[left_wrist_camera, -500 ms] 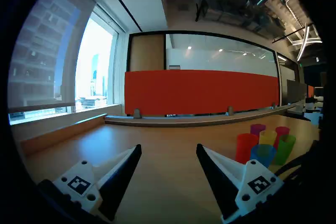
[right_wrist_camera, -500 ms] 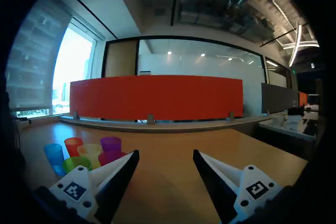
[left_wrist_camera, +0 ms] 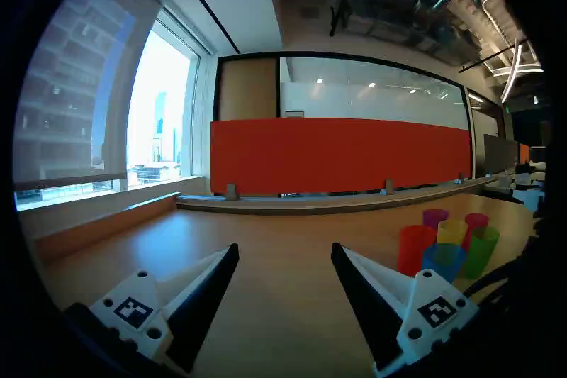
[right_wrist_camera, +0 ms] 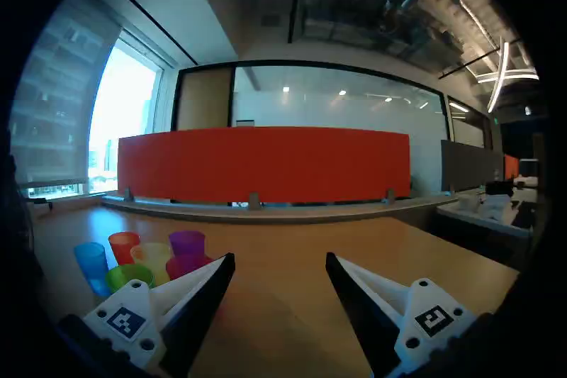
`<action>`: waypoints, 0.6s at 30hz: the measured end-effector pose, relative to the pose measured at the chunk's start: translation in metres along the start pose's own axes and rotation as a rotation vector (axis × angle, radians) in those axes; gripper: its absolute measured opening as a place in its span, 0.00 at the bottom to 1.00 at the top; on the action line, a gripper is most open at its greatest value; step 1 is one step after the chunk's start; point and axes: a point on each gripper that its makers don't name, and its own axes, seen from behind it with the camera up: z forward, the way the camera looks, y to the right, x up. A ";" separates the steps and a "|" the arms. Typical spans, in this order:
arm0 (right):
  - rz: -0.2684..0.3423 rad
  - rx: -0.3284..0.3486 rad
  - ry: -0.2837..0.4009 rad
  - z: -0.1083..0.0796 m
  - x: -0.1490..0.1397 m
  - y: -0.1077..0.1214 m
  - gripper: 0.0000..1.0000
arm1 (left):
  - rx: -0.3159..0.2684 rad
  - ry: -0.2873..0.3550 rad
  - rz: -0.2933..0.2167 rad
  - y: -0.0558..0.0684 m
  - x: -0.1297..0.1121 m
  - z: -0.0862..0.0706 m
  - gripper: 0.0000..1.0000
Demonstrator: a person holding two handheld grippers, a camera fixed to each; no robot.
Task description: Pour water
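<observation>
Currently, in the left gripper view, a bright window (left_wrist_camera: pixel 159 130) is glowing at the far left. Next to it the left tongs (left_wrist_camera: pixel 283 246) are hovering low over the wooden surface (left_wrist_camera: pixel 283 293), spread wide apart and gripping nothing. Each finger is wearing a square black-and-white code tag (left_wrist_camera: pixel 133 310), a pattern rather than readable writing. Behind them a red partition (left_wrist_camera: pixel 340 154) is running along the far edge of the surface. To the right, a tight cluster of coloured plastic cups (left_wrist_camera: pixel 444 262) is standing upright on the surface: orange, purple, yellow, red, green and blue, well apart from the fingertips.

In the right gripper view, the same cups (right_wrist_camera: pixel 152 256) are sitting at the lower left, just beyond the left finger. The right tongs (right_wrist_camera: pixel 279 256) are likewise gaping over bare wood, holding nothing.
</observation>
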 end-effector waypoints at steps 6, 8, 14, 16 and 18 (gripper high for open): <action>0.000 0.000 0.000 0.000 0.000 0.000 0.99 | 0.000 0.000 -0.002 0.000 0.000 0.000 0.97; 0.000 0.001 0.000 0.000 0.000 0.000 0.99 | 0.000 -0.001 -0.001 0.000 0.000 0.000 0.97; 0.000 0.007 0.000 0.000 0.000 -0.001 0.99 | 0.000 0.000 0.000 -0.001 0.002 0.000 0.97; -0.001 0.017 -0.001 0.001 0.000 -0.003 0.99 | -0.001 -0.001 0.000 0.000 0.003 0.000 0.97; -0.002 0.028 -0.004 0.001 0.000 -0.005 0.99 | -0.001 -0.004 0.000 0.000 0.003 0.000 0.97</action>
